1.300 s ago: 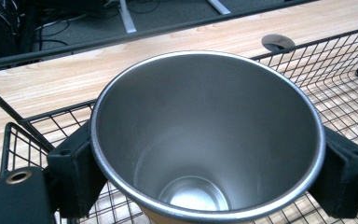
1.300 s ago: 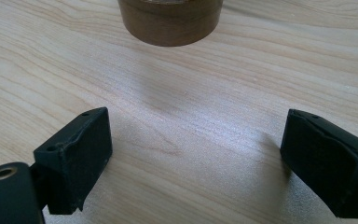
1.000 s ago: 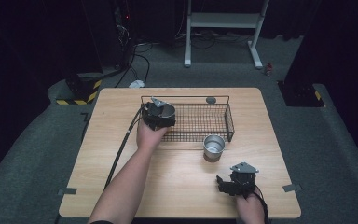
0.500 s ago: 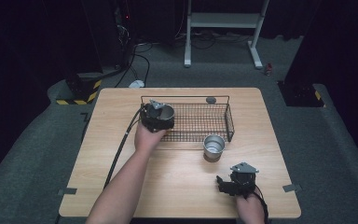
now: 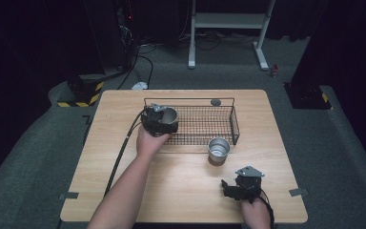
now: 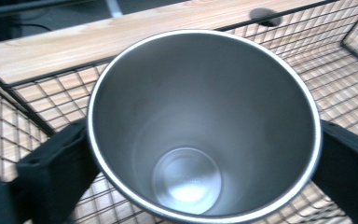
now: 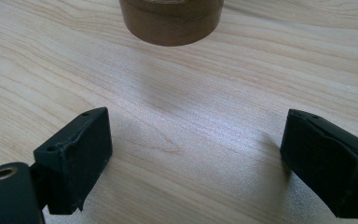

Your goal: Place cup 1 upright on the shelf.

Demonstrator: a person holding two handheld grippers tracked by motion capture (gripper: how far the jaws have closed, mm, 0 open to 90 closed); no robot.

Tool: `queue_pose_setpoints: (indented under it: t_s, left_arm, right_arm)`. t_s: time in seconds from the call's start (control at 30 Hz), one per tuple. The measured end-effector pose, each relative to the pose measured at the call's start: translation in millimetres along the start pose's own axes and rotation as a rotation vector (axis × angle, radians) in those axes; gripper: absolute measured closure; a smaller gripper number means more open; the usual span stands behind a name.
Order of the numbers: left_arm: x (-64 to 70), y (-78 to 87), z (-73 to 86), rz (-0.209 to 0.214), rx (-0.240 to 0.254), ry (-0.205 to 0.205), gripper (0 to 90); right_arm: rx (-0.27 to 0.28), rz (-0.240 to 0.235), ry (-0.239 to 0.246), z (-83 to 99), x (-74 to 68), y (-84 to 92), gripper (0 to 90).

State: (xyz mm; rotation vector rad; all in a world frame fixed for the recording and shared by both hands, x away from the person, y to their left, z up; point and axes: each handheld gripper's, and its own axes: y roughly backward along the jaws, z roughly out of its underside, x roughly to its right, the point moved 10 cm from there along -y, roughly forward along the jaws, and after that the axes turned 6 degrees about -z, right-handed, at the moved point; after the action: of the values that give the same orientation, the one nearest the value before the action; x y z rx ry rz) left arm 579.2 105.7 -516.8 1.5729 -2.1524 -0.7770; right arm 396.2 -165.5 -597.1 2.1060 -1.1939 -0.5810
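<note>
The left gripper (image 5: 164,119), fingers clamped on a shiny steel cup (image 6: 204,123), has edged over the black wire basket (image 5: 221,125); right gripper (image 5: 233,187) fingers spread, idle.

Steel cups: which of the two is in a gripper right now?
The steel cup over the wire basket's left end, clamped by the left gripper. The other cup stands free on the table, before the open right gripper.
</note>
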Motion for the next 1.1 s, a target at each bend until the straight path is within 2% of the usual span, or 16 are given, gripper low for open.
queue_pose_setpoints:
  t_s: [0.17,0.63,0.83,1.1]
  left_arm:
    - [1.4,4.6,-4.7,0.010,0.030,-0.010,0.5]
    - [0.4,11.2,-7.8,0.022,0.037,0.024,0.5]
    - [-2.7,17.2,-9.2,0.022,0.053,0.029,0.5]
    - [-2.3,26.7,-9.5,0.045,0.071,0.022,0.5]
  right_arm:
    - [0.000,0.000,0.000,0.0,0.0,0.0,8.9]
    - [0.000,0.000,0.000,0.0,0.0,0.0,8.9]
    - [0.000,0.000,0.000,0.0,0.0,0.0,8.9]
    - [0.000,0.000,0.000,0.0,0.0,0.0,8.9]
